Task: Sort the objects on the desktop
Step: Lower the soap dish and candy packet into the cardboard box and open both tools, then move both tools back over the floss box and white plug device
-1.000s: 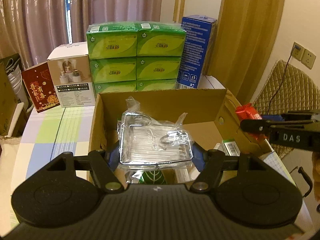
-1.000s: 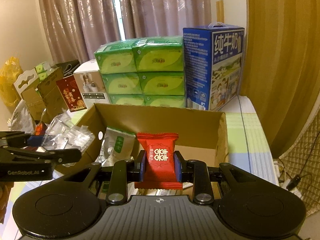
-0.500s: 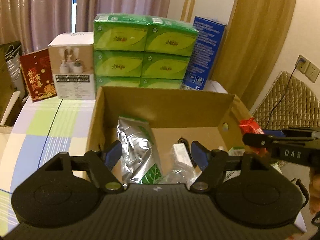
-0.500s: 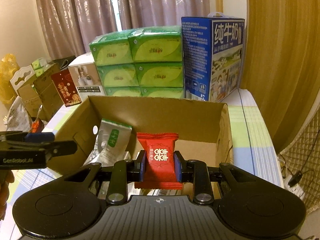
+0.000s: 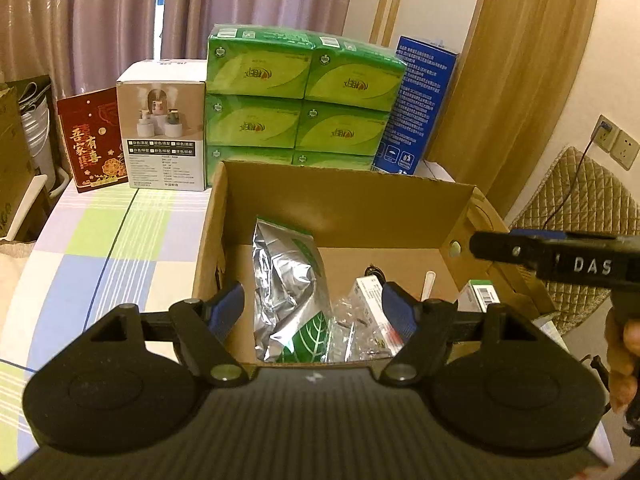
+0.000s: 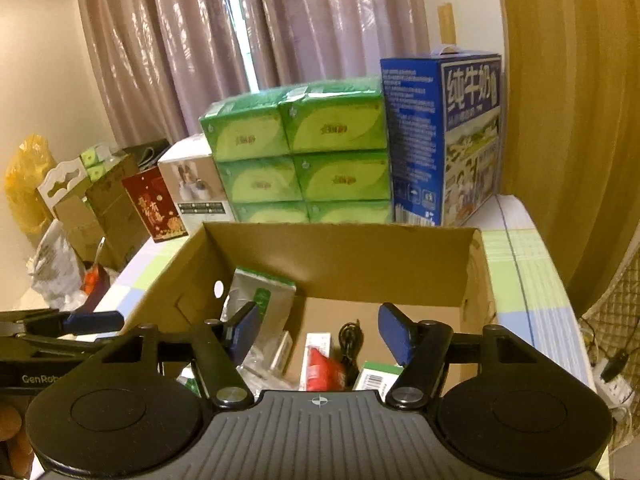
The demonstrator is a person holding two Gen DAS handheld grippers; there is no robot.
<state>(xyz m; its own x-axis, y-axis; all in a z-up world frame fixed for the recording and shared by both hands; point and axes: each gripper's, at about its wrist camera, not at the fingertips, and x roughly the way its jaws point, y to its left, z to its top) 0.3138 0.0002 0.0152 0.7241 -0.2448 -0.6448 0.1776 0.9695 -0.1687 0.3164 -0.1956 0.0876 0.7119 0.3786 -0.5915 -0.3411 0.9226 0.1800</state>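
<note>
We are holding both grippers over the cardboard box (image 6: 340, 256). Right gripper (image 6: 320, 334) jaws are opening, nothing between them; red candy packet (image 6: 322, 370) is lying inside. Left gripper (image 5: 312, 308) jaws are standing released.

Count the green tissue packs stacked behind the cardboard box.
6 visible: two columns, three rows. Top pair, middle pair, bottom pair mostly hidden behind the cardboard box rim. More may sit behind the stack.
</note>
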